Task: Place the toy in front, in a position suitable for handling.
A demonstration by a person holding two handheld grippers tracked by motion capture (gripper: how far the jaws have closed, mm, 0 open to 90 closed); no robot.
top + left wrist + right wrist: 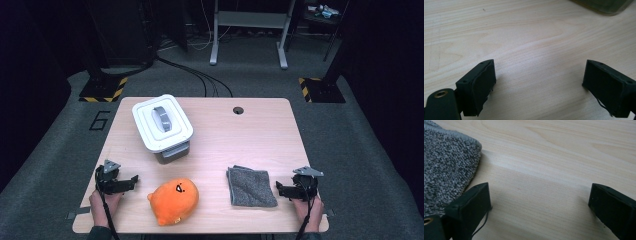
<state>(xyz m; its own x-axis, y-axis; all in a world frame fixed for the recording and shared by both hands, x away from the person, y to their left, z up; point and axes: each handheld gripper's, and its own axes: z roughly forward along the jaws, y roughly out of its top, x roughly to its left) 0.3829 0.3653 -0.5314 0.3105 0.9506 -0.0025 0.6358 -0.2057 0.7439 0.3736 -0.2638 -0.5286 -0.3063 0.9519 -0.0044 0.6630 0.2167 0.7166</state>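
Note:
An orange plush toy (173, 200) with a stitched face lies near the table's front edge, left of centre. A folded grey towel (250, 186) lies to its right. Behind them stands a grey box with a white lid and grey handle (162, 125). My left gripper (134, 178) rests low at the front left, pointing right toward the plush, jaws open over bare wood (539, 72). My right gripper (278, 187) rests at the front right, pointing left at the towel's edge (446, 165), jaws open with nothing between them.
The light wooden table (250, 140) has a cable hole (238, 110) at its back edge. Bare wood lies between the box and the towel. Beyond the table are dark carpet, floor cables and a grey frame stand (248, 30).

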